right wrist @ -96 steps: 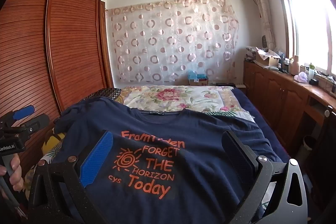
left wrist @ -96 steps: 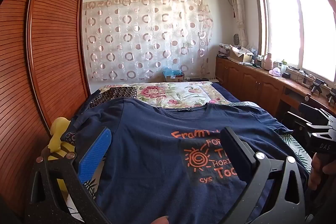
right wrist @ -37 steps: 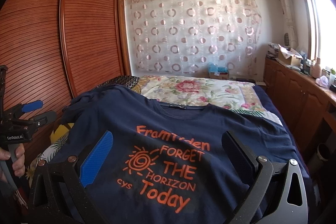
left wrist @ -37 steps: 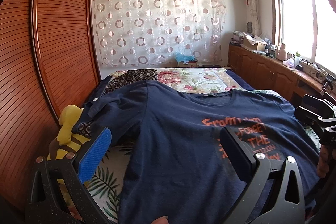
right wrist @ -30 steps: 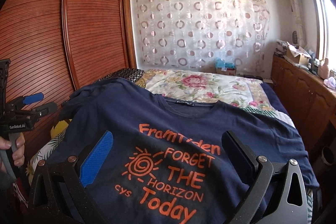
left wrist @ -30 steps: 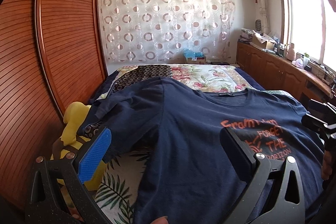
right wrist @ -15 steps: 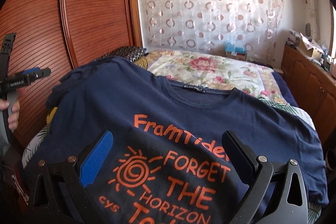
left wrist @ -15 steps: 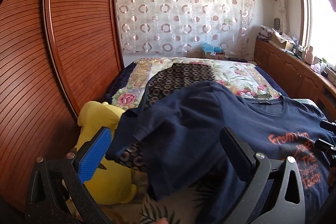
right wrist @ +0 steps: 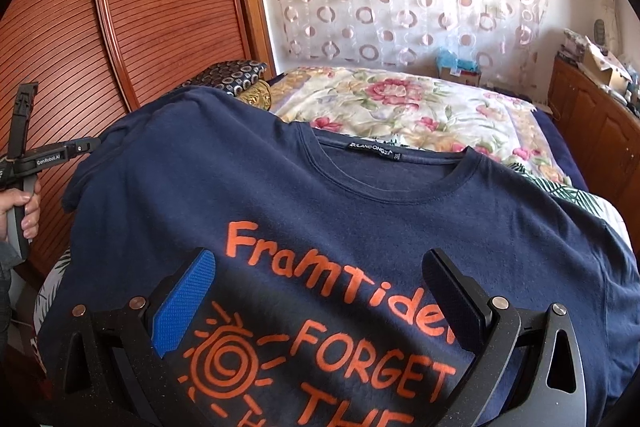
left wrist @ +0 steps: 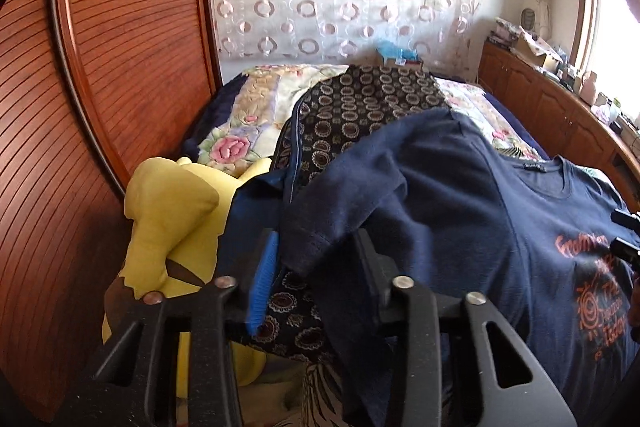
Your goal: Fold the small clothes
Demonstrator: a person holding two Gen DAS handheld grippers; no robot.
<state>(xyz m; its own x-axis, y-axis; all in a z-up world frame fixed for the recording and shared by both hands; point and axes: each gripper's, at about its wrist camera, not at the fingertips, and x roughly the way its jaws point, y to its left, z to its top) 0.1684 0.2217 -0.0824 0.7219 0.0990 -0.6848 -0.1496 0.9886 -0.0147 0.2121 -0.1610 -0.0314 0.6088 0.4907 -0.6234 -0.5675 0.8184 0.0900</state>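
A navy T-shirt (right wrist: 360, 219) with orange print lies spread face up on the bed; it also shows in the left wrist view (left wrist: 500, 227). My left gripper (left wrist: 316, 267) is half closed with its fingers on either side of the shirt's left sleeve hem (left wrist: 312, 247), which sits between them. I cannot tell whether they pinch it. The left gripper also shows at the left edge of the right wrist view (right wrist: 52, 157). My right gripper (right wrist: 316, 291) is wide open and empty, hovering over the chest print.
A yellow plush toy (left wrist: 172, 227) lies by the bed's left edge. A dark patterned cloth (left wrist: 360, 107) lies under the sleeve. A floral quilt (right wrist: 420, 107) covers the far bed. A slatted wooden wardrobe (left wrist: 100, 67) stands left, wooden cabinets (left wrist: 560, 115) right.
My left gripper has swung left and down to the shirt's left sleeve and its fingers have narrowed around the hem. My right gripper has moved lower and closer over the chest print, still open.
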